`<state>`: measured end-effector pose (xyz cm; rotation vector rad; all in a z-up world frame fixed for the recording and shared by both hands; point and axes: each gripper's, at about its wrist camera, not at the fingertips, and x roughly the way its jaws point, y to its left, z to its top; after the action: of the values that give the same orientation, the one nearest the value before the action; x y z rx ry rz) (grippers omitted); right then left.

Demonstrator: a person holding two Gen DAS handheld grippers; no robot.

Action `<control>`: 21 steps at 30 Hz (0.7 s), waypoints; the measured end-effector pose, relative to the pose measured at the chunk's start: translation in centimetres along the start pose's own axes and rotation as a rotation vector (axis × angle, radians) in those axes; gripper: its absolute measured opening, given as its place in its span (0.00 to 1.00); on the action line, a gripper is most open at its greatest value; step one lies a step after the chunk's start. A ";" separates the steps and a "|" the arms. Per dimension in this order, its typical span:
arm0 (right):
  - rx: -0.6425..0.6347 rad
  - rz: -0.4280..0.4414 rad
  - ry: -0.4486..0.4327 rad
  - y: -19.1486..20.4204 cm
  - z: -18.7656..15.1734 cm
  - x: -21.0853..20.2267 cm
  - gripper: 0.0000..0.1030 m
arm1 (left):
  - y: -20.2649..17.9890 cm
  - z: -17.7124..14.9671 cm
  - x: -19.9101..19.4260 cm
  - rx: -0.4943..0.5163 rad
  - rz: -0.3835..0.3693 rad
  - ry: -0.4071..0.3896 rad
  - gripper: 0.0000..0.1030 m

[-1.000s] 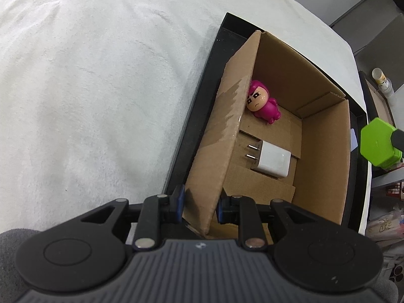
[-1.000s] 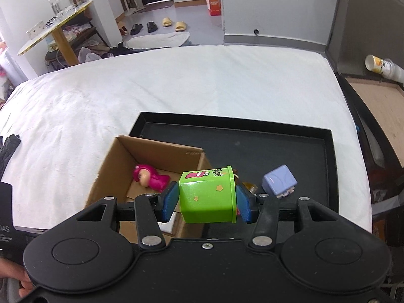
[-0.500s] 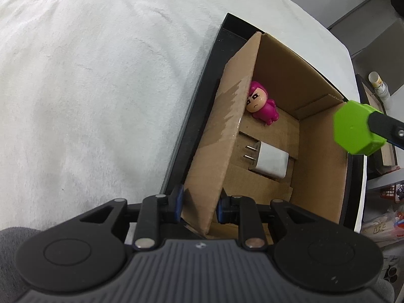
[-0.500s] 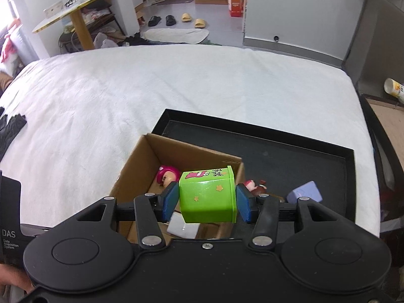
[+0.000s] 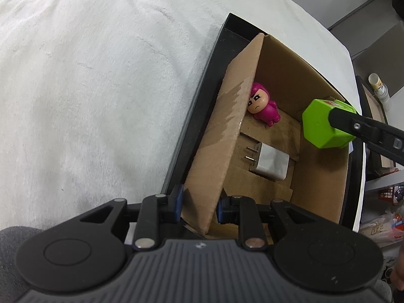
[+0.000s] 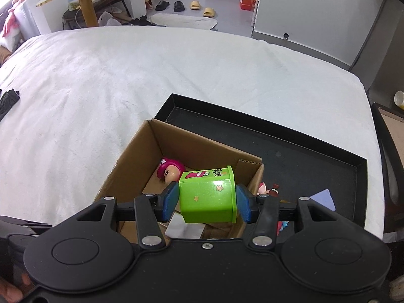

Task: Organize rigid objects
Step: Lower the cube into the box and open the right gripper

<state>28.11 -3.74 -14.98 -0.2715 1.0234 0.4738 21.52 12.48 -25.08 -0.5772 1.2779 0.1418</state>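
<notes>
The left wrist camera looks steeply down, close over the near wall of the cardboard box (image 5: 217, 151). The right wrist camera faces the box (image 6: 131, 156) from above its other side; both views share its inside.

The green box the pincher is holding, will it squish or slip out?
The green box probably won't squish: its sides look straight between the right gripper pads. It looks like smooth, shiny plastic, so it might slip if the grip loosens. Dropped into the cardboard box, its flat hexagonal faces should stop it rolling far.
</notes>
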 end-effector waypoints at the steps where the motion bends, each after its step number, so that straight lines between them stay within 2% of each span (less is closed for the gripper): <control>1: -0.008 -0.007 0.003 0.0 0.0 0.2 0.47 | 0.0 0.0 0.0 0.000 0.000 0.000 0.22; 7: -0.047 -0.024 0.041 0.3 0.1 2.3 0.47 | 0.0 0.1 0.0 0.002 0.001 0.001 0.22; 11: -0.043 -0.071 0.061 0.4 0.4 2.9 0.50 | 0.0 0.1 0.1 0.002 0.002 0.000 0.23; 21: 0.082 0.009 0.025 -2.1 -0.2 0.4 0.50 | 0.1 0.2 0.0 -0.006 -0.001 0.003 0.23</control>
<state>29.19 -5.52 -15.43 -0.1996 1.0658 0.4362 21.63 12.71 -25.06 -0.5829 1.2802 0.1444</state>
